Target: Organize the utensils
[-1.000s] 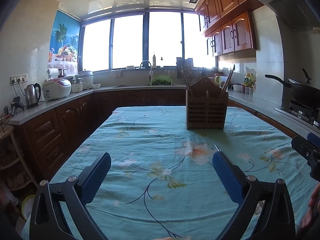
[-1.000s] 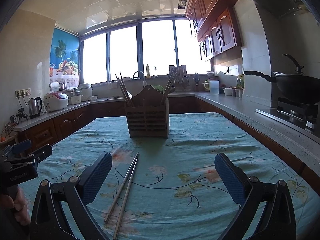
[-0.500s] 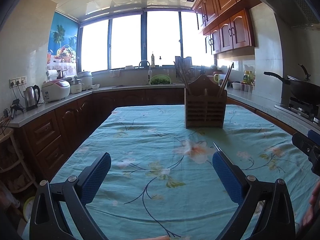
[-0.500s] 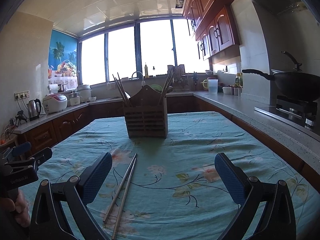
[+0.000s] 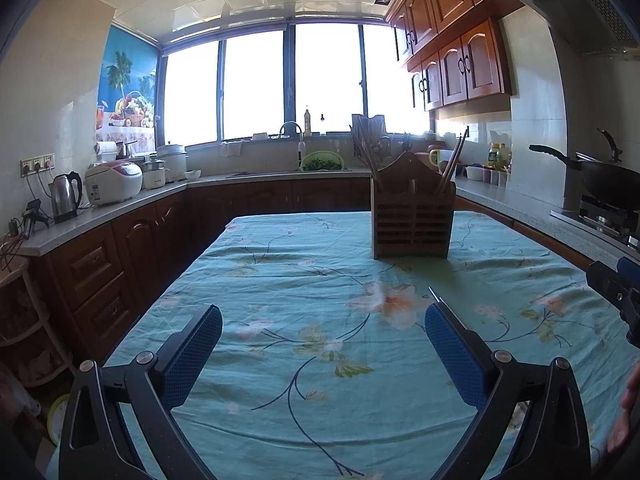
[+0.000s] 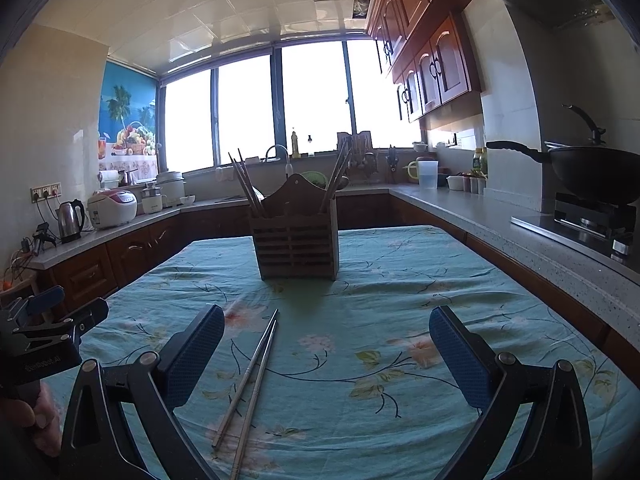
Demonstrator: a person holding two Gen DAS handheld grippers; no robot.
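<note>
A wooden utensil holder stands upright on the floral teal tablecloth, with chopsticks sticking out of its left and right compartments. It also shows in the left wrist view. A pair of chopsticks lies flat on the cloth between my right gripper's fingers, nearer the left finger. My right gripper is open and empty above them. My left gripper is open and empty over bare cloth; only the chopstick tips show behind its right finger. The left gripper also shows at the right wrist view's left edge.
Kitchen counters run around the table. A kettle and a rice cooker stand on the left counter. A black wok sits on the stove at the right. A sink with a tap is under the window.
Both grippers have risen and tilted slightly, so the holder sits a little lower in both views. Both stay open. The chopsticks have not moved.
</note>
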